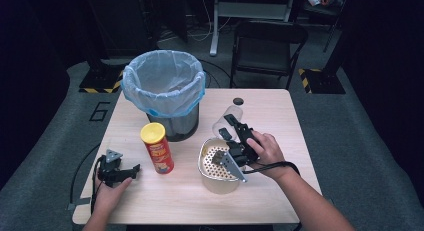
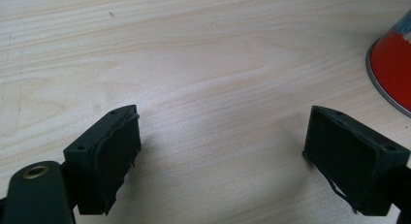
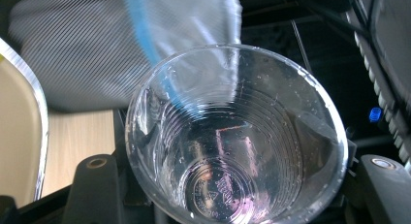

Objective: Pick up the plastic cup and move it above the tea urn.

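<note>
Clear plastic cup (image 3: 237, 136) sits clamped in your right gripper (image 1: 235, 128), tilted mouth up toward the far side, just right of the lined bin (image 1: 163, 86) and above the foil tray (image 1: 218, 163). It looks empty apart from droplets. If the bin is your target, carry the cup left over the rim before letting go, and squeeze gently so the thin wall doesn't buckle. Your left gripper (image 2: 220, 151) rests with jaws apart on the surface (image 2: 203, 59), left of the red chip can (image 1: 157, 147).
</note>
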A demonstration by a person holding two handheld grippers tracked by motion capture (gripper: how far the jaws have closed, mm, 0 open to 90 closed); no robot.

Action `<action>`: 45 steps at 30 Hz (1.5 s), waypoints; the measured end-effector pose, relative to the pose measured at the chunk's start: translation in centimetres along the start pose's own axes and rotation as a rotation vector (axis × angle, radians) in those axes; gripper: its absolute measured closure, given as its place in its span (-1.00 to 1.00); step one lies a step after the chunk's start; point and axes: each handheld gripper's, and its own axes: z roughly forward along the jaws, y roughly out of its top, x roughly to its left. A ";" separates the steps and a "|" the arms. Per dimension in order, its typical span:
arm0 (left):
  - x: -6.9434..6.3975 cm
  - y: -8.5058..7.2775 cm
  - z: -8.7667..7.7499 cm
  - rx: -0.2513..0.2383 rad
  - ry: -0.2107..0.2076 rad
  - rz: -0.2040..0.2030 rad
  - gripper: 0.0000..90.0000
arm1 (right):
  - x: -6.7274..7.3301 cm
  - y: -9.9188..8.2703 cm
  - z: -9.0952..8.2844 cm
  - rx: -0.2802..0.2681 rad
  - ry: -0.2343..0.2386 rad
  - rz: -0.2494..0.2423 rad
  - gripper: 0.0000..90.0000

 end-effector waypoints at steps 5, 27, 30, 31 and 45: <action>0.0 0.0 0.0 -0.001 0.001 0.000 -0.72 | -1.2 -0.5 0.2 0.007 0.033 0.381 -0.26; 0.0 0.0 0.0 -0.001 0.001 0.002 -0.72 | -6.8 -3.5 1.4 -0.010 0.508 1.326 -0.27; 0.0 0.0 0.0 0.000 0.001 0.001 -0.72 | -7.3 -3.1 1.4 -0.022 0.510 1.319 -0.27; 0.0 0.0 0.0 0.000 0.001 0.001 -0.72 | -7.5 -2.9 1.5 -0.026 0.509 1.313 -0.27; 0.0 0.0 0.0 0.000 0.001 0.001 -0.72 | -11.2 -1.3 2.8 -0.046 0.508 1.292 -0.27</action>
